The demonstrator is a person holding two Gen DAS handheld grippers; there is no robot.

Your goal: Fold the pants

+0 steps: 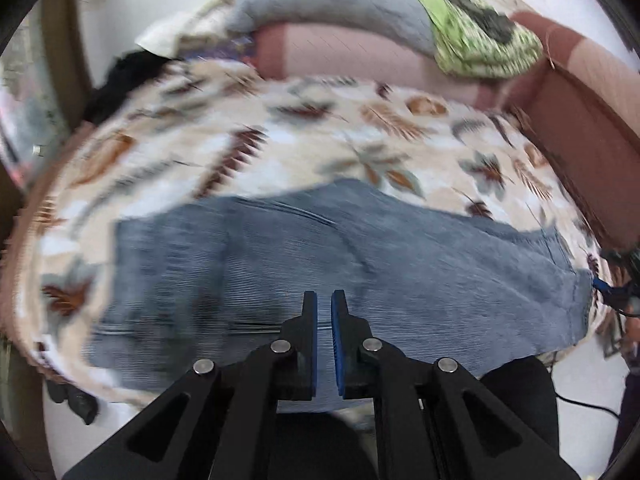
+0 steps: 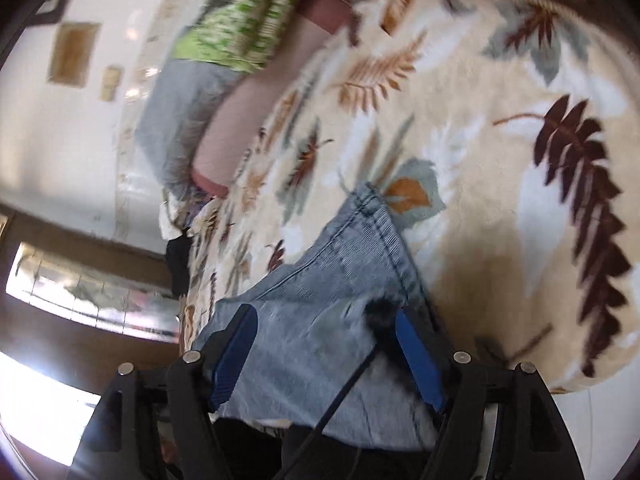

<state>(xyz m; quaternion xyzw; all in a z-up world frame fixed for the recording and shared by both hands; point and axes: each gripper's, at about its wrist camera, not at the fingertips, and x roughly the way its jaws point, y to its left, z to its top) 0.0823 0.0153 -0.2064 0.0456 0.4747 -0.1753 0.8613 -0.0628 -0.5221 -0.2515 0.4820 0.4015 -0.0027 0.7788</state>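
Ahead of your left gripper [image 1: 324,300], its fingers nearly clenched on nothing, jeans [image 1: 340,272] lie on the leaf-print blanket [image 1: 320,132]. Your right gripper [image 2: 324,320] spreads its fingers wide, released, either side of the jeans' hem.

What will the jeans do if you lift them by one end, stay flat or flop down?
Probably flop. The jeans lie limp and creased on the blanket, so they would likely sag and hang. The thick stitched hem suggests heavy denim, so they may feel weighty. The ribbed weave looks rough, so the right gripper, open around the cloth, probably won't slip.
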